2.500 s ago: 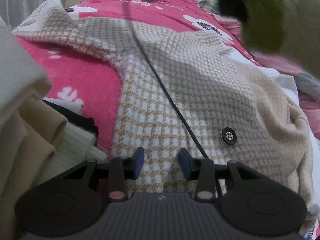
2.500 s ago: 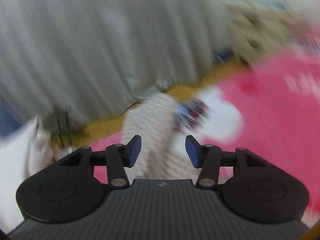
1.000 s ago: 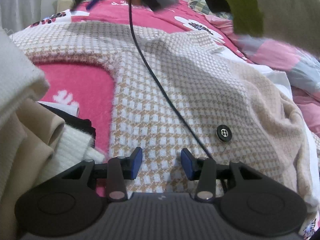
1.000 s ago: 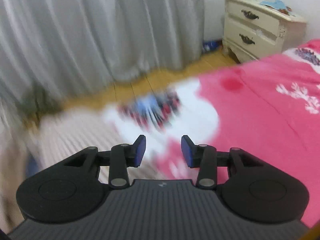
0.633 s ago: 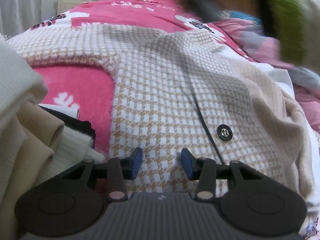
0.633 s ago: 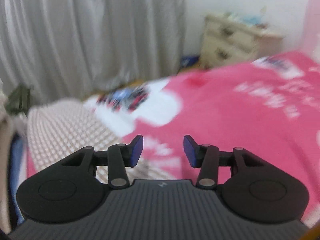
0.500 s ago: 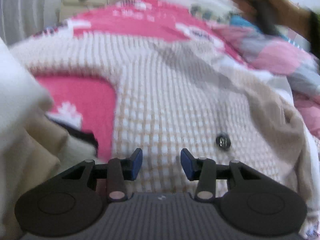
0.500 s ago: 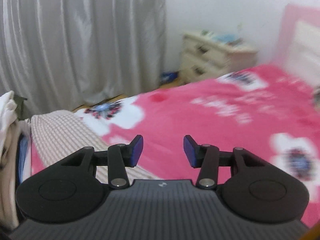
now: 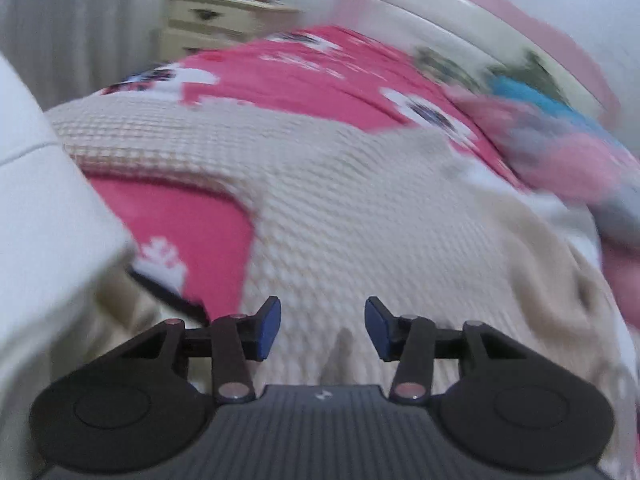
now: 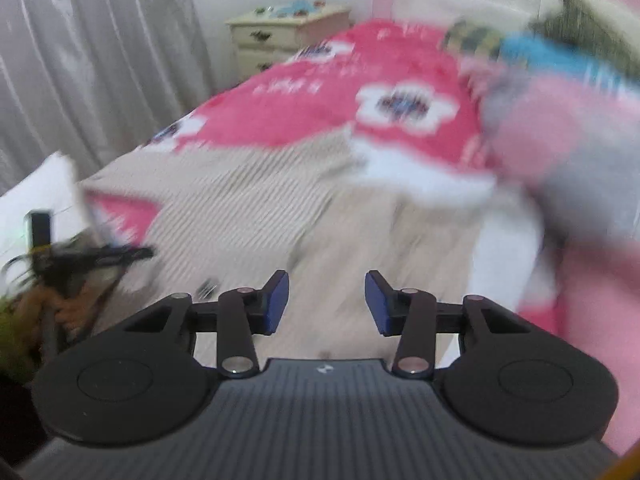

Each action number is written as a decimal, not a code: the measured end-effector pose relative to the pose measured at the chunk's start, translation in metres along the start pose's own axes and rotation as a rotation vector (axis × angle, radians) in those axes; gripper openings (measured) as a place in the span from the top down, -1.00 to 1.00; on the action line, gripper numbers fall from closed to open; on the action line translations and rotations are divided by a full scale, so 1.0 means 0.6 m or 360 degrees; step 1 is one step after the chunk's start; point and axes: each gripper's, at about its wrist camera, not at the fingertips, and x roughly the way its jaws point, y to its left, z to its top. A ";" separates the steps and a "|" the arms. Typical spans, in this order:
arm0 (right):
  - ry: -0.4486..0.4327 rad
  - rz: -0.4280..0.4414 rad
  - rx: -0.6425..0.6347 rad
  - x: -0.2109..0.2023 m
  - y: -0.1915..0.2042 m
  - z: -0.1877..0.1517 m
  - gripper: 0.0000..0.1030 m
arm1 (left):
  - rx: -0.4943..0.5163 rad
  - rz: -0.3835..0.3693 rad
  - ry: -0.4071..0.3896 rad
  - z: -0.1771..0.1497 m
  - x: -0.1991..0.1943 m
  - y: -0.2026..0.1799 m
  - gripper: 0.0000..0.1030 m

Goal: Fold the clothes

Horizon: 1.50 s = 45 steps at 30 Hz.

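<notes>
A beige-and-white checked jacket [image 9: 340,208] lies spread on the bed, one sleeve reaching to the upper left. My left gripper [image 9: 322,328] hovers just above its near hem; its jaws are opening and nothing is between them. In the right wrist view the same jacket [image 10: 248,208] is blurred by motion. My right gripper [image 10: 326,302] is open and empty above its plain beige right part. A hand [image 10: 68,308] holding the dark left gripper shows at the left edge of that view.
A pink floral blanket [image 9: 300,76] covers the bed. Folded cream clothes [image 9: 48,240] are stacked at the left. Pink and grey bedding [image 10: 580,152] is piled at the right. A cream nightstand [image 10: 288,36] and grey curtain [image 10: 100,60] stand beyond the bed.
The right gripper swung from the curtain side across the bed to above the jacket. The arm and black cable left the left wrist view. The left gripper rose slightly.
</notes>
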 end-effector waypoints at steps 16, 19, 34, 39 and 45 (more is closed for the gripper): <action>0.0435 0.0430 0.0325 0.198 0.078 -0.176 0.92 | 0.0501 0.0062 0.0332 -0.166 -0.142 -0.050 0.07; 0.0328 0.0426 0.0303 0.173 0.084 -0.180 0.96 | 0.0465 0.0085 0.0360 -0.171 -0.143 -0.043 0.07; 0.0308 0.0400 0.0581 0.177 0.043 -0.221 0.77 | 0.0274 0.0133 0.0583 -0.180 -0.115 -0.013 -0.01; 0.0403 0.0437 0.0514 0.194 0.060 -0.233 0.70 | 0.0233 0.0146 0.0762 -0.203 -0.079 -0.013 0.02; 0.0416 0.0408 0.0333 0.180 0.093 -0.226 0.95 | 0.0210 0.0002 0.0749 -0.185 -0.115 -0.005 0.87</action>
